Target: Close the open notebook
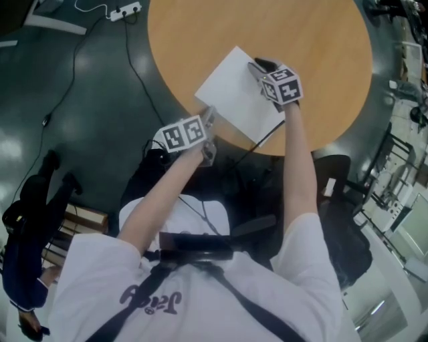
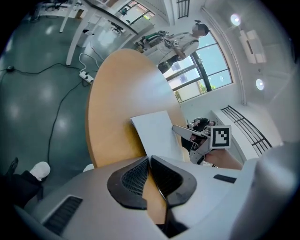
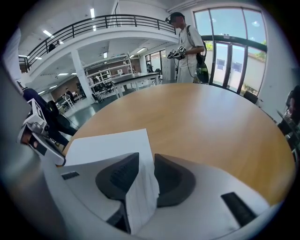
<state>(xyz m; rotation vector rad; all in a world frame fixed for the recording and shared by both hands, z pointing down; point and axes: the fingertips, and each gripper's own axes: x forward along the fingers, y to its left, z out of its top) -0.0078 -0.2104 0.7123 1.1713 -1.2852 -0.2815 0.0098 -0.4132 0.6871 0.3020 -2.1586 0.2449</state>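
Observation:
A white notebook (image 1: 237, 90) lies open on the round wooden table (image 1: 301, 40), near the table's front edge. My left gripper (image 1: 209, 120) is at the notebook's near left corner, where that corner meets the table edge. In the left gripper view its jaws (image 2: 150, 161) are closed together on the thin edge of the notebook (image 2: 157, 133). My right gripper (image 1: 257, 67) rests over the notebook's right side. In the right gripper view a lined white page (image 3: 140, 187) stands curled between its pads, lifted off the notebook (image 3: 108, 143).
A person (image 3: 187, 42) stands beyond the far side of the table. A power strip (image 1: 125, 10) and cables lie on the dark floor at the left. A black chair (image 1: 334, 174) is just below the table's near edge. Shelves and frames stand at the right.

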